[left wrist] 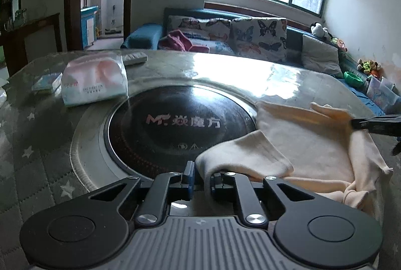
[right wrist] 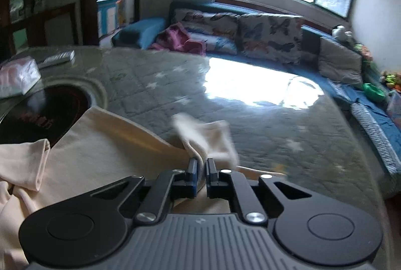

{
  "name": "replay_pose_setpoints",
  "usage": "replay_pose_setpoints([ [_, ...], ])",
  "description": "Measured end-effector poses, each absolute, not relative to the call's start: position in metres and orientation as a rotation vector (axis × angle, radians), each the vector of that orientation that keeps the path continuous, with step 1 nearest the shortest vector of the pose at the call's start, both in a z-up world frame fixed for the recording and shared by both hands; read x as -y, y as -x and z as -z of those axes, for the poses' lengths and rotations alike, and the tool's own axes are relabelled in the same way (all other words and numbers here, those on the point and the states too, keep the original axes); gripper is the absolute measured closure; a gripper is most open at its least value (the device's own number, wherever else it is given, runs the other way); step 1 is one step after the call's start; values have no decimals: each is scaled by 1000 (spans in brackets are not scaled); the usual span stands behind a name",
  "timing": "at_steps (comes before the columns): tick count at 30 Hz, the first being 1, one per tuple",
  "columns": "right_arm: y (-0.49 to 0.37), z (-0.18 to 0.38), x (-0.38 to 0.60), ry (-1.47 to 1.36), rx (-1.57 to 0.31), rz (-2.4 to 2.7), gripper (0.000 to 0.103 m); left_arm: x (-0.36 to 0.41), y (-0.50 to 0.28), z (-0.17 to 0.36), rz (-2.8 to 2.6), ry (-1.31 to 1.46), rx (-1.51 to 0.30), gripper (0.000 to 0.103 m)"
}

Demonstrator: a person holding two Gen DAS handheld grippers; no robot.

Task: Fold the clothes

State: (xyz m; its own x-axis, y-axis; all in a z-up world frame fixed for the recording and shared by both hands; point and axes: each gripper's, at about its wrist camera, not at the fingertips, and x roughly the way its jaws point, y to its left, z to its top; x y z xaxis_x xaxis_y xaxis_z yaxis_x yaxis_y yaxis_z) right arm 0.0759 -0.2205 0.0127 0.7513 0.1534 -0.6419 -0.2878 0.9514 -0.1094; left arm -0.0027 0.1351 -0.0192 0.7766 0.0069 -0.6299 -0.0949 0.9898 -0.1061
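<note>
A cream garment (left wrist: 308,142) lies rumpled on the table (left wrist: 225,69), partly over a black round hotplate (left wrist: 175,124). The left gripper (left wrist: 202,181) and right gripper (right wrist: 202,174) each have fingers pinched narrowly on a fold of it. Folding neatly likely means moving both corners across together, keeping the cloth taut.

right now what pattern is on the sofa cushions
Butterflies on a pale ground; the cushions show best in the left wrist view.

Cream garment (left wrist: 308,144) – grey star-patterned table cover (left wrist: 30,134)
</note>
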Motion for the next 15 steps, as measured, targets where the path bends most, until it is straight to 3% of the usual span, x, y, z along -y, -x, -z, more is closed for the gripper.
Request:
replay_pose_setpoints([
  [15,49,-36,373,105,-592,112,98,-134,35,11,-70,94,-684,99],
])
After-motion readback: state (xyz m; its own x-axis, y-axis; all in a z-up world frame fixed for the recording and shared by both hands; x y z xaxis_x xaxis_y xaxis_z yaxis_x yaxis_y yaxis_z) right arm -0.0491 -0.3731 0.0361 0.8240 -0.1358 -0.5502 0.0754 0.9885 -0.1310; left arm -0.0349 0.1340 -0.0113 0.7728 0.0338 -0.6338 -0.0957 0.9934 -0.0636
